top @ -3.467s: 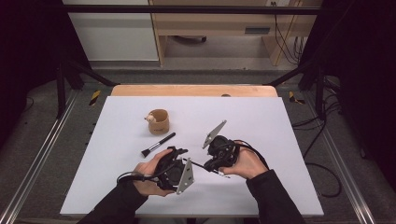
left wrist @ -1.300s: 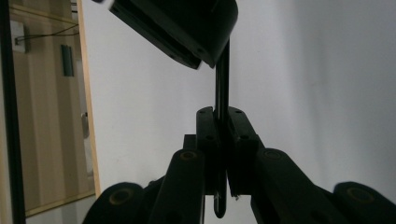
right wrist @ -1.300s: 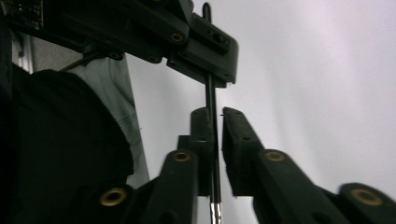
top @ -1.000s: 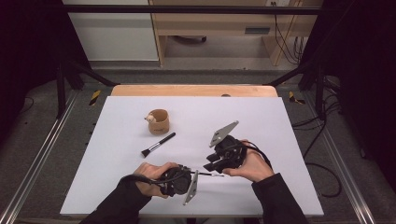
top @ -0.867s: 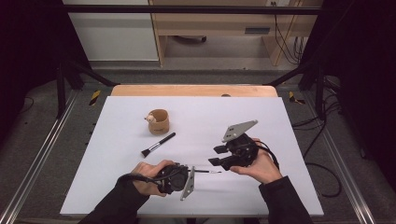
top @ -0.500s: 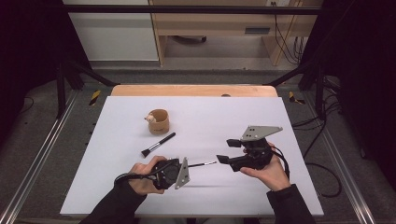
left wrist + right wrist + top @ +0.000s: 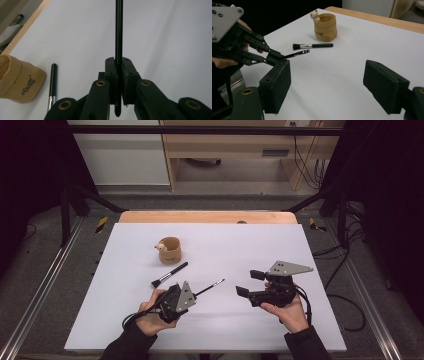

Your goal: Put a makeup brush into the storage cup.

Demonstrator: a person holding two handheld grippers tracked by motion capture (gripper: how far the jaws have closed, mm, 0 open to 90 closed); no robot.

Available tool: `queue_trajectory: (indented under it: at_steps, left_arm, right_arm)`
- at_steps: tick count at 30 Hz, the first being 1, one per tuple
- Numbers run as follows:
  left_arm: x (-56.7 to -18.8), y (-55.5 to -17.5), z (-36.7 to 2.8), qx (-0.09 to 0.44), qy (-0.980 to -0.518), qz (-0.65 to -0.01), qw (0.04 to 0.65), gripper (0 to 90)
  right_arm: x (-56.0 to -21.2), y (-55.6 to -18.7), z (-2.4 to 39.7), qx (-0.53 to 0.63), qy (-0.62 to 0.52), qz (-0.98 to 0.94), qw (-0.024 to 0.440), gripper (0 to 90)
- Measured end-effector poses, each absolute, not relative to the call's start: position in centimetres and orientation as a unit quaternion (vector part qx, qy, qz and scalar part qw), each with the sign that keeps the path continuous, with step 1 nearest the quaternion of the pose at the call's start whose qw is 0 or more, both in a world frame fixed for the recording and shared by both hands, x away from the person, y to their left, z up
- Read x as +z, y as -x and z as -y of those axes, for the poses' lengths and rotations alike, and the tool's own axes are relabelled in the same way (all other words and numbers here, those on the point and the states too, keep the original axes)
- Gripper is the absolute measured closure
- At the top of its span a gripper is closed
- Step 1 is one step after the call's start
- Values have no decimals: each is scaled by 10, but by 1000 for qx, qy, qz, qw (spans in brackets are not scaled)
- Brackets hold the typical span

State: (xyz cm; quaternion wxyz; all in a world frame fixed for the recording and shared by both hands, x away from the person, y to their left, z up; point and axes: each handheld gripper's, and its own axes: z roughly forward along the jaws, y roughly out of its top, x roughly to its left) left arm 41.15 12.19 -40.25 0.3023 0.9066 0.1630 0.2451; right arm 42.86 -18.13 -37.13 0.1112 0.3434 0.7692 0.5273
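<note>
Left claw holds a thin brush aimed at the cup; right claw stands empty.

On the bench, the cup lies up-left of the left claw, which is clamped on the thin brush, tip pointing up-right, away from the cup. The right claw has just been opening, nothing between its pads. A second brush lies between left claw and cup.

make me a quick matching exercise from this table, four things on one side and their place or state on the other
Things:
1. left claw
2. right claw
3. thick brush
4. tan cup

States:
a. lying flat on the table, near the cup
b. open, nothing between its pads
c. standing upright at the back
d. shut on a thin brush

Pairs: 1-d, 2-b, 3-a, 4-c
</note>
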Motion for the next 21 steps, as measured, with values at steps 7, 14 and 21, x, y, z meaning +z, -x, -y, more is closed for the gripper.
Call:
queue_trajectory:
  at_steps: [7, 14, 21]
  left_arm:
    - [-405, -409, -126, 237, -885, -214, 338, 848]
    - [-410, -407, -129, 234, -861, -258, 370, 848]
    - [-416, -408, -132, 227, -834, -303, 401, 848]
  right_arm:
    - [-379, -430, 179, 538, -361, -754, 109, 195]
    - [-385, -431, 174, 554, -374, -736, 105, 191]
    - [-390, -432, 160, 565, -388, -722, 98, 179]
